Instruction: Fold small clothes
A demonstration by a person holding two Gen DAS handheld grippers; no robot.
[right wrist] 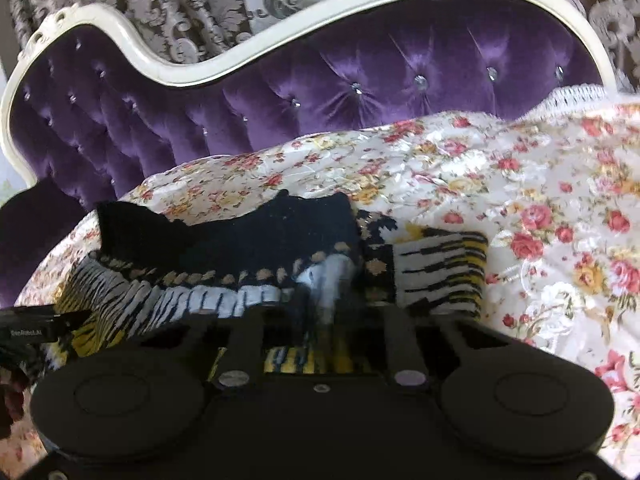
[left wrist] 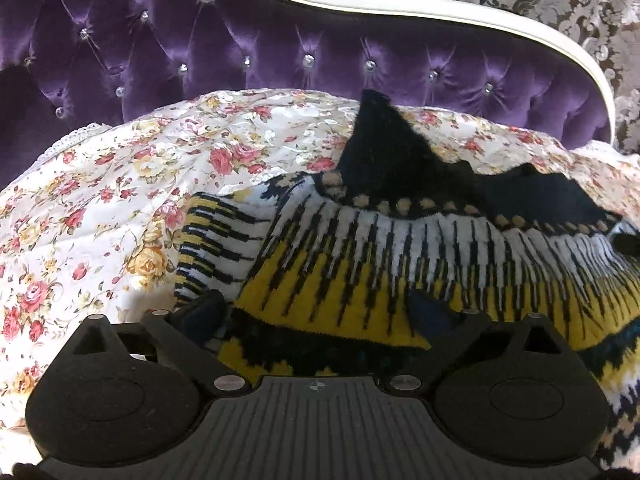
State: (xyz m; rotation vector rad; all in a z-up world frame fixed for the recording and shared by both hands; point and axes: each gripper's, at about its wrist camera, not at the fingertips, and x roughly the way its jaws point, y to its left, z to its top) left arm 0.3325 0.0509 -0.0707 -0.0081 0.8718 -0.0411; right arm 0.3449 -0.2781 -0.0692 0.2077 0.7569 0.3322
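A small knitted sweater point(left wrist: 360, 256) in yellow, white and black, with a black top part, lies crumpled on a floral bedspread point(left wrist: 100, 208). My left gripper point(left wrist: 320, 316) sits low over its yellow hem, jaws wide apart, with knit bunched between the fingers point(left wrist: 200, 312). In the right wrist view the sweater point(right wrist: 248, 264) lies ahead and to the left. My right gripper point(right wrist: 324, 320) is pressed down on it; the fingertips are blurred and sunk in the knit. The left gripper's edge point(right wrist: 36, 324) shows at the far left.
A purple tufted velvet headboard point(left wrist: 200, 48) with a white curved frame point(right wrist: 168, 72) rises behind the bedspread. Patterned grey-brown curtains point(right wrist: 200, 8) hang behind it. The floral bedspread point(right wrist: 540, 220) stretches to the right of the sweater.
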